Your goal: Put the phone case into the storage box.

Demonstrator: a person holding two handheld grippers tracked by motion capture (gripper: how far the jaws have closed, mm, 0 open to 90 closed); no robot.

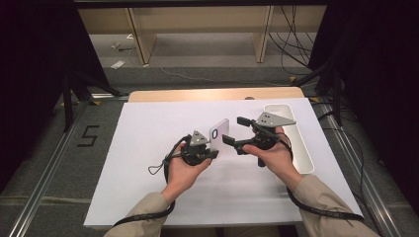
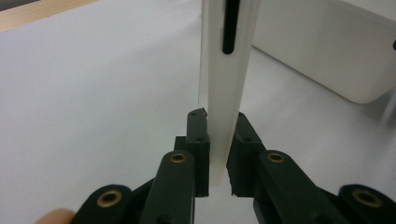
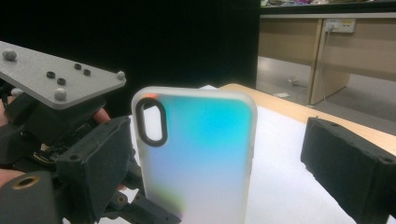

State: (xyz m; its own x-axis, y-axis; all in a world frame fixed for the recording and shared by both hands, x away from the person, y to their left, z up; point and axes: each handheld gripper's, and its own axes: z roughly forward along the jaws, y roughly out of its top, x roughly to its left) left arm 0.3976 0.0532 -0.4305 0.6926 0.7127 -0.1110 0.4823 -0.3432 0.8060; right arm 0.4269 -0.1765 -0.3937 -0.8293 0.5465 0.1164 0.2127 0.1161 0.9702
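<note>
A translucent white phone case (image 1: 219,134) with an iridescent blue-green back and a black-rimmed camera cutout stands upright above the white mat. My left gripper (image 1: 213,150) is shut on its lower end. In the left gripper view the case (image 2: 226,84) shows edge-on, pinched between both pads of the left gripper (image 2: 218,140). My right gripper (image 1: 233,130) is open just right of the case, its jaws wide apart. In the right gripper view the case (image 3: 201,140) stands between the jaws of the right gripper (image 3: 223,161), close to the left jaw, with a wide gap to the right jaw.
A white sheet (image 1: 148,148) covers most of the wooden table (image 1: 212,94). A long white tray (image 1: 301,148) lies along the right side, behind the right hand, and appears as a white tray (image 2: 336,56) in the left gripper view. Cables trail from both grippers toward the near edge.
</note>
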